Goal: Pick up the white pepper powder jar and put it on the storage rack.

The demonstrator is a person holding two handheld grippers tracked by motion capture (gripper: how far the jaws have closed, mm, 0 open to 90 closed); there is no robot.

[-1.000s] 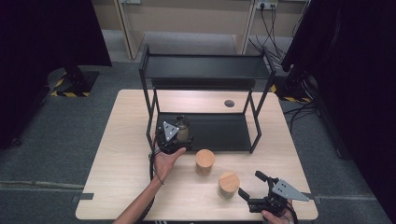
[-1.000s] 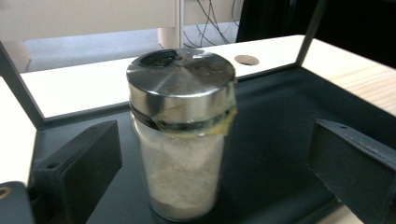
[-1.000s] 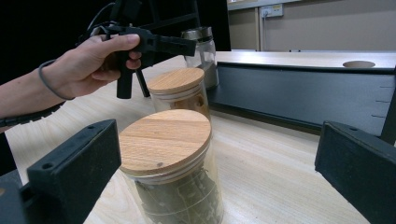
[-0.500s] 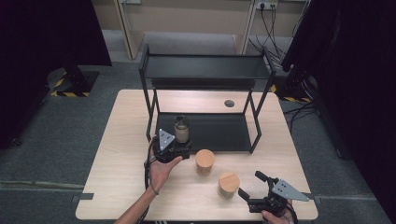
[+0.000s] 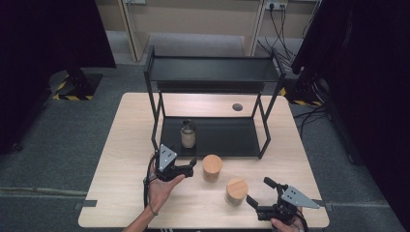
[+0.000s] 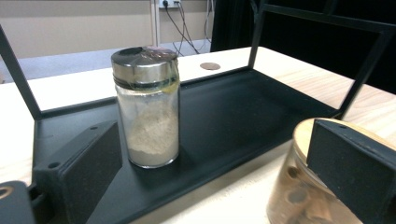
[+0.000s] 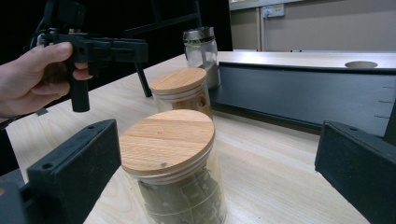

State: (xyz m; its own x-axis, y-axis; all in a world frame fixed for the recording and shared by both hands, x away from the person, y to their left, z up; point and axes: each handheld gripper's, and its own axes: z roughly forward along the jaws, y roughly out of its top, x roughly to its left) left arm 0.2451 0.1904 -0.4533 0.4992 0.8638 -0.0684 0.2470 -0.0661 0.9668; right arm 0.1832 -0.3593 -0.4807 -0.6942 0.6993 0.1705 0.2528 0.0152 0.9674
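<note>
While empty, left gripper (image 5: 189, 166) hovers before the shelved spice jar (image 5: 188, 134).

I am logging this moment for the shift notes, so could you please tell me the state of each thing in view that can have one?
Metal-lidded jar: upright, lid on, on the rack's lower shelf, part full of pale powder.
Nearer wooden-lidded jar: upright, lid on, on the table.
Farther wooden-lidded jar: upright, lid on, on the table.
Left claw: open, holding nothing.
Right claw: open, holding nothing.
Rack: upright, top shelf bare.
</note>
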